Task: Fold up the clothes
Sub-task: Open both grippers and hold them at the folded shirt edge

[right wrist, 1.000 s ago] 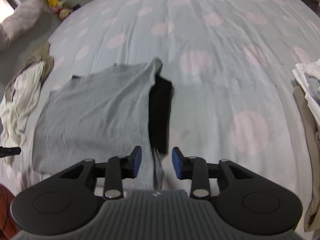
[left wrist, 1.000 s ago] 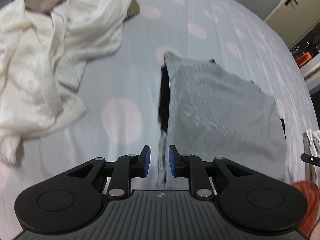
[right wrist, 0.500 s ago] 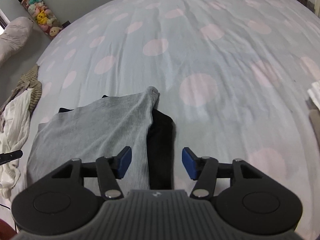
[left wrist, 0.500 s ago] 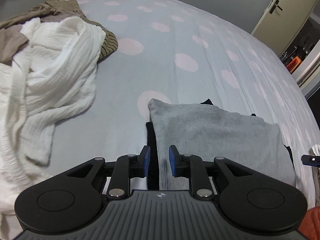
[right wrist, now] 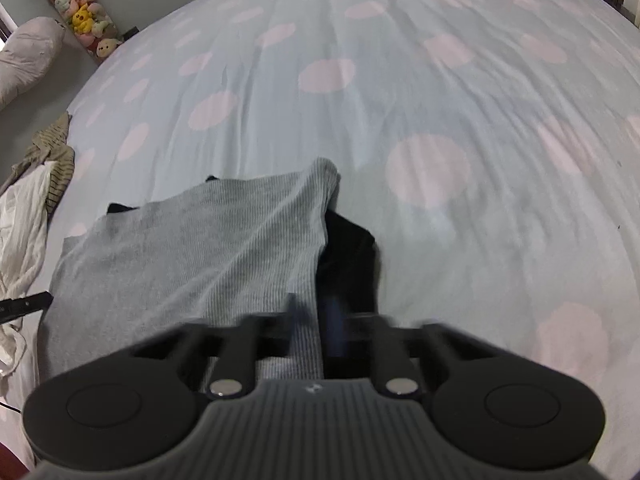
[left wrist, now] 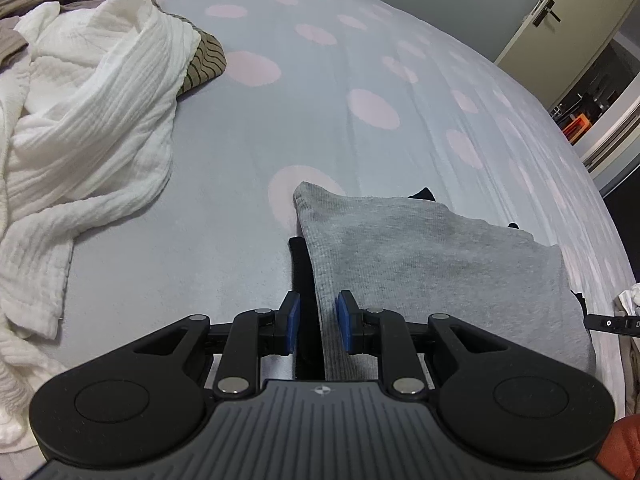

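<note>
A grey ribbed garment with black parts under it lies flat on the bed. My left gripper has its blue pads close around the garment's near left edge, grey and black cloth between them. In the right wrist view the same garment lies ahead with black cloth at its right edge. My right gripper is blurred, its fingers closed in around that grey and black edge.
A pile of white and brown clothes lies at the left on the dotted bedsheet. A door stands far right. Plush toys and a pillow sit beyond the bed's far left corner.
My right gripper opened wide, then closed in on the garment's right edge. Both grippers have lowered toward the bed, and the garment now lies flatter. The left pads kept their narrow gap.
</note>
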`<action>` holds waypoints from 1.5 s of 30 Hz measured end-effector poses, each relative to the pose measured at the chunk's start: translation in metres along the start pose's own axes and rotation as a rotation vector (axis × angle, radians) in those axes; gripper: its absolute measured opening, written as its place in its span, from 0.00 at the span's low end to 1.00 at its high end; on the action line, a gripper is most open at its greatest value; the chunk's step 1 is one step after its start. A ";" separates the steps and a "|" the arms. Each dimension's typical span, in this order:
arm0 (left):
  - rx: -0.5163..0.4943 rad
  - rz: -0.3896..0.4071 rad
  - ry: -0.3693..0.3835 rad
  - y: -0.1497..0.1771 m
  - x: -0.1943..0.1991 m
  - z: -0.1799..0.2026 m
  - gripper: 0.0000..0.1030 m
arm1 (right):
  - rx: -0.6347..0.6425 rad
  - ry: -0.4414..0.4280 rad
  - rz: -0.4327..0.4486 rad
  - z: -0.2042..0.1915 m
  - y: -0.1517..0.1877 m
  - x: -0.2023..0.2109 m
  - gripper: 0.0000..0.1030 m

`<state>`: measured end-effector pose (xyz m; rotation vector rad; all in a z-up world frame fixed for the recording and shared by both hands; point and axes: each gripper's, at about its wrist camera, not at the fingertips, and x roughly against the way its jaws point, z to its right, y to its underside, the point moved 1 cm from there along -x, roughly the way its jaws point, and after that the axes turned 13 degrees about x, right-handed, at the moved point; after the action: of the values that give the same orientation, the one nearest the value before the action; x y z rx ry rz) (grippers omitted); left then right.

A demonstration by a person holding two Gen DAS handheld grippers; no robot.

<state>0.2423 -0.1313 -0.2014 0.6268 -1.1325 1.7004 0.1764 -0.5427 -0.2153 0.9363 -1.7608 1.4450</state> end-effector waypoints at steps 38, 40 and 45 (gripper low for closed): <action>0.018 0.021 0.047 -0.004 0.000 -0.007 0.23 | -0.069 0.059 0.076 0.013 -0.006 0.007 0.53; 0.004 0.018 0.051 -0.003 0.000 -0.004 0.23 | -0.082 0.067 0.063 0.018 -0.010 0.001 0.53; 0.004 0.023 0.049 -0.004 0.002 -0.005 0.23 | -0.138 0.033 0.003 0.027 -0.010 -0.029 0.46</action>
<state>0.2455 -0.1253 -0.2004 0.5735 -1.1055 1.7294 0.1988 -0.5672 -0.2387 0.8332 -1.8128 1.3154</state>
